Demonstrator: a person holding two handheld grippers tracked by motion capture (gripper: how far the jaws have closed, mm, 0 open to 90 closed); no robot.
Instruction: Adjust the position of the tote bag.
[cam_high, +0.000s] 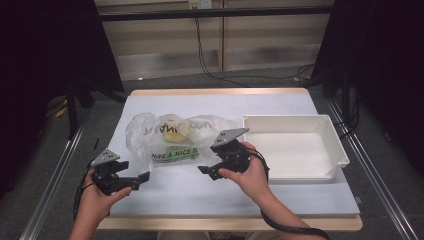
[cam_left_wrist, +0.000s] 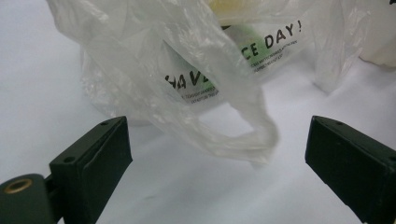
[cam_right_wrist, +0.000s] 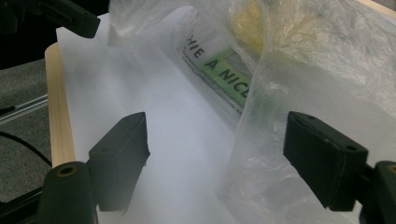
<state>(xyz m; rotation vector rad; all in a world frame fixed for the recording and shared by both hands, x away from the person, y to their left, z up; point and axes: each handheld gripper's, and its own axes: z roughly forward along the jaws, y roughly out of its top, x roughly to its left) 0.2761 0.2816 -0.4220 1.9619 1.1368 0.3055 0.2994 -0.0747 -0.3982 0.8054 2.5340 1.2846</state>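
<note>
A thin clear plastic bag (cam_high: 172, 134) printed "HAVE A NICE DAY" lies in the middle of the table, with yellow items and a green patch showing through it. My left gripper (cam_high: 142, 177) is open just left of the bag; in its own view a bag handle loop (cam_left_wrist: 247, 135) lies on the table ahead of the jaws of the left gripper (cam_left_wrist: 217, 154). My right gripper (cam_high: 206, 171) is open at the bag's near right side, and a fold of the bag (cam_right_wrist: 261, 140) hangs between the jaws of the right gripper (cam_right_wrist: 215, 149) without being pinched.
An empty white tray (cam_high: 334, 134) stands at the right of the table, close to my right hand. A white sheet (cam_high: 215, 102) covers the tabletop. Cables run across the floor behind the table.
</note>
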